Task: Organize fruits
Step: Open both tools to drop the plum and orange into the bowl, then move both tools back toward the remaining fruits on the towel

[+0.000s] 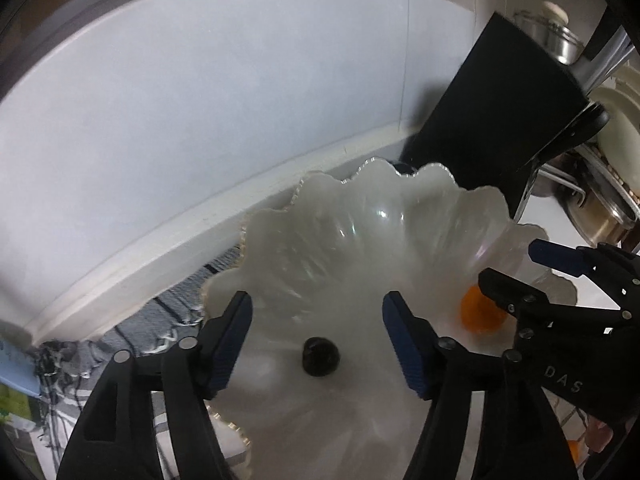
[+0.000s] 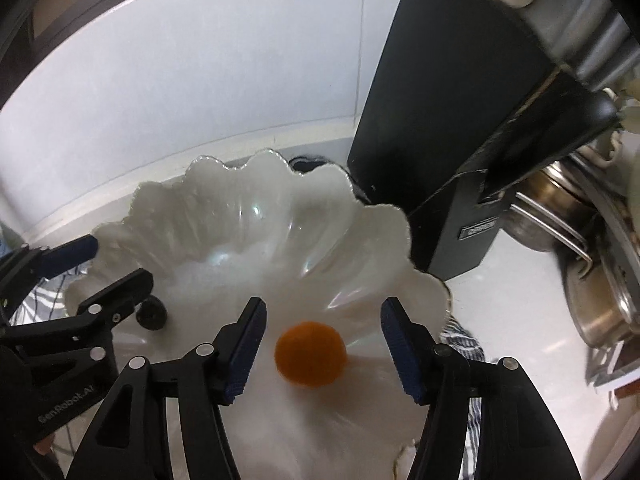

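A white scalloped glass bowl (image 1: 340, 236) (image 2: 240, 208) stands on a striped cloth. My left gripper (image 1: 319, 301) hangs open over the bowl's left half. A small dark round fruit (image 1: 321, 357) lies on the bowl's bottom between and below the fingers, touching neither pad. My right gripper (image 2: 324, 306) is open over the right half, and an orange fruit (image 2: 310, 354) rests in the bowl between its pads, also free of them. Each view shows the other gripper at its edge: the right gripper (image 1: 512, 266) above the orange fruit (image 1: 476, 314), the left gripper (image 2: 120, 262) above the dark fruit (image 2: 152, 314).
A tall black box (image 2: 452, 100) (image 1: 492, 100) stands close behind the bowl on the right. Steel pots (image 2: 592, 280) and dishes crowd the far right. A pale wall with a white ledge (image 1: 200, 216) runs behind. The striped cloth (image 1: 160, 320) shows left of the bowl.
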Tool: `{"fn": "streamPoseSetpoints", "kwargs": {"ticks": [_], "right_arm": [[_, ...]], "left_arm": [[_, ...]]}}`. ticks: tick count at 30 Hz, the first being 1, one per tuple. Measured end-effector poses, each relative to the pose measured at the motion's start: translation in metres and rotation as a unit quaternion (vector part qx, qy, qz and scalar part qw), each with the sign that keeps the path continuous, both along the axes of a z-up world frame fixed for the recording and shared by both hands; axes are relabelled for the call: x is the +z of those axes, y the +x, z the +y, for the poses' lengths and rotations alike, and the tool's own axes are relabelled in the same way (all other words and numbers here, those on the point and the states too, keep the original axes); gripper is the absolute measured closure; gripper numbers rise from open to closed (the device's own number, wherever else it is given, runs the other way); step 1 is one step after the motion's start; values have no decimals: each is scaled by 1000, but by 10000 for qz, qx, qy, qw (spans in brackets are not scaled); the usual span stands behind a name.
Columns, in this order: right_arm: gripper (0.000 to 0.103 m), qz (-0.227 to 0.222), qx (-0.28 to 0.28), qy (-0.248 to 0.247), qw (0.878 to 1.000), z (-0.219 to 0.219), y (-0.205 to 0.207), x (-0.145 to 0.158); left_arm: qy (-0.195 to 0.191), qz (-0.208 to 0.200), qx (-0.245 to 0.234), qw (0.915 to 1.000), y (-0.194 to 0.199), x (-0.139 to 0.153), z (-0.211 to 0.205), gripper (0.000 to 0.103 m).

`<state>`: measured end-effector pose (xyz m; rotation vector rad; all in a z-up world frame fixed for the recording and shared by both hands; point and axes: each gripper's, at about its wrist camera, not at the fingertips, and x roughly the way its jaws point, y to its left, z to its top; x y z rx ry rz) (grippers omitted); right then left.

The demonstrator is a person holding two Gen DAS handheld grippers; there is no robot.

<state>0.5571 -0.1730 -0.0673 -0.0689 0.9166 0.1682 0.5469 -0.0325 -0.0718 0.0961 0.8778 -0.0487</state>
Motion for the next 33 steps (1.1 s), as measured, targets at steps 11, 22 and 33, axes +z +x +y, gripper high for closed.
{"fn": "streamPoseSetpoints", "kwargs": {"ticks": [11, 22, 33], "right_arm": [[42, -499, -34, 171, 9986, -2, -49, 42], [42, -1069, -22, 169, 9941, -6, -106, 80], [35, -1575, 17, 228, 9873, -11, -170, 111]], "left_arm": [[240, -699, 128, 9972, -50, 53, 2, 19], [211, -1133, 126, 9933, -103, 85, 8, 14], [235, -1460, 60, 9890, -171, 107, 10, 12]]}}
